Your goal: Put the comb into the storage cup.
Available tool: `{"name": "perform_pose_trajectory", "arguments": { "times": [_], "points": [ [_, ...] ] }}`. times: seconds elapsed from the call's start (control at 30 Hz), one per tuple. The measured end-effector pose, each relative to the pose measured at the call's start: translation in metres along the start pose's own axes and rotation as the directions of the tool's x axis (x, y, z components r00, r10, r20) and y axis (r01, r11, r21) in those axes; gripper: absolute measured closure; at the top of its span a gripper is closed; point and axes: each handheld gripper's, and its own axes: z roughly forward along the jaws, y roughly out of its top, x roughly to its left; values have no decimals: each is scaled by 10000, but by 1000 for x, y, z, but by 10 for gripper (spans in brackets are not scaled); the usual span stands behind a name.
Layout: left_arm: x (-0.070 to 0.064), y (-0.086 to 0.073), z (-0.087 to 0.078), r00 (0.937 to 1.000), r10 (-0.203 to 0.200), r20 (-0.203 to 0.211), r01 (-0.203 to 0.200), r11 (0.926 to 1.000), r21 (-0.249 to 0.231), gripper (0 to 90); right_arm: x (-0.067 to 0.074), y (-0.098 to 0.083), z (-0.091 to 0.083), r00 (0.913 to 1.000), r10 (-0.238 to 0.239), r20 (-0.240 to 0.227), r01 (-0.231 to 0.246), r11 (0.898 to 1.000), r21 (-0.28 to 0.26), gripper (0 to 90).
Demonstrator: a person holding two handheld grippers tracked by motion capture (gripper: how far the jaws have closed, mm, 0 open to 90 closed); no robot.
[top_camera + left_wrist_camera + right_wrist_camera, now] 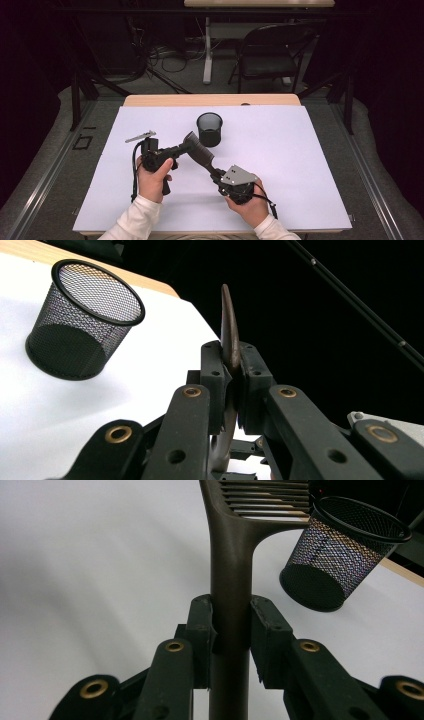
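together, two hand-held grippers, left point(186, 144) and right point(216, 172), clamping one comb point(199, 151), one mesh cup point(209, 129)

High view looks down on the table point(300, 200) — both close gripper views share the mesh cup point(82, 320).

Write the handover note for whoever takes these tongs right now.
Left tongs: shut on the comb's toothed end, edge-on.
Right tongs: shut on the comb's handle.
The comb is held between both, above the white table, just in front of the mesh cup.
The mesh cup stands upright and looks empty.
Done: comb lifted.
Left, probably: release one grip and put the comb in the cup.
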Motion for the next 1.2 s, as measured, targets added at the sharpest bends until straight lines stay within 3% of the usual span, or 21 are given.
{"name": "perform_pose_trajectory", "arguments": {
  "times": [1.2],
  "points": [
    [-4,0,-1,9991,430,-14,-430,9989,-164,845,-1,0,0,9990,288,-334,-296,9993,-221,699]
  ]
}}
